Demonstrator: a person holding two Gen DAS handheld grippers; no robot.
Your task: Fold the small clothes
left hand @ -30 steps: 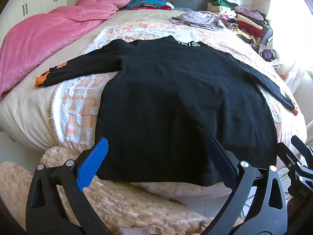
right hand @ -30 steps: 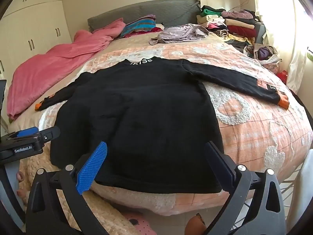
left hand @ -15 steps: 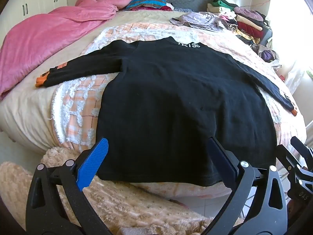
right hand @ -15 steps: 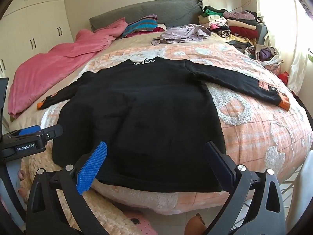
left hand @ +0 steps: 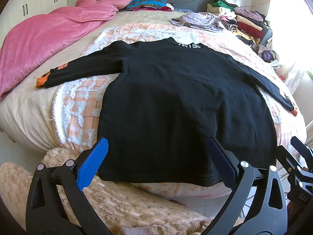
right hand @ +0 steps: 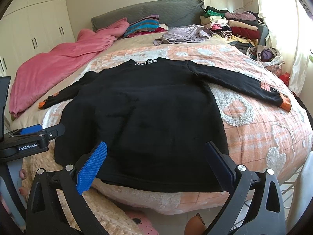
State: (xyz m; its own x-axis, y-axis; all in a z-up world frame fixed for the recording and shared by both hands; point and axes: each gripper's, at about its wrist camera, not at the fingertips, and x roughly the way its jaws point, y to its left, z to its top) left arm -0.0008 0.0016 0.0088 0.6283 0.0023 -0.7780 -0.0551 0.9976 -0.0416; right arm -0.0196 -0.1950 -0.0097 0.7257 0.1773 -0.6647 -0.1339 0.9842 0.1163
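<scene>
Black sweater (left hand: 182, 101) flat, sleeves outspread

Sweater (left hand: 182, 105) on bed (left hand: 25, 113) (clothes pile (left hand: 244, 21) behind)

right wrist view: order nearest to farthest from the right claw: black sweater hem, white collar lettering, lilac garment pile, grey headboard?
1. black sweater hem, just ahead of the right claw, at the bed's near edge
2. white collar lettering, mid-bed
3. lilac garment pile, far side, slightly right
4. grey headboard, against the back wall

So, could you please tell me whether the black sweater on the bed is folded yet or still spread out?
Spread out: the black sweater lies flat on the bed, both sleeves stretched sideways and the hem at the near edge, with no fold visible.
</scene>
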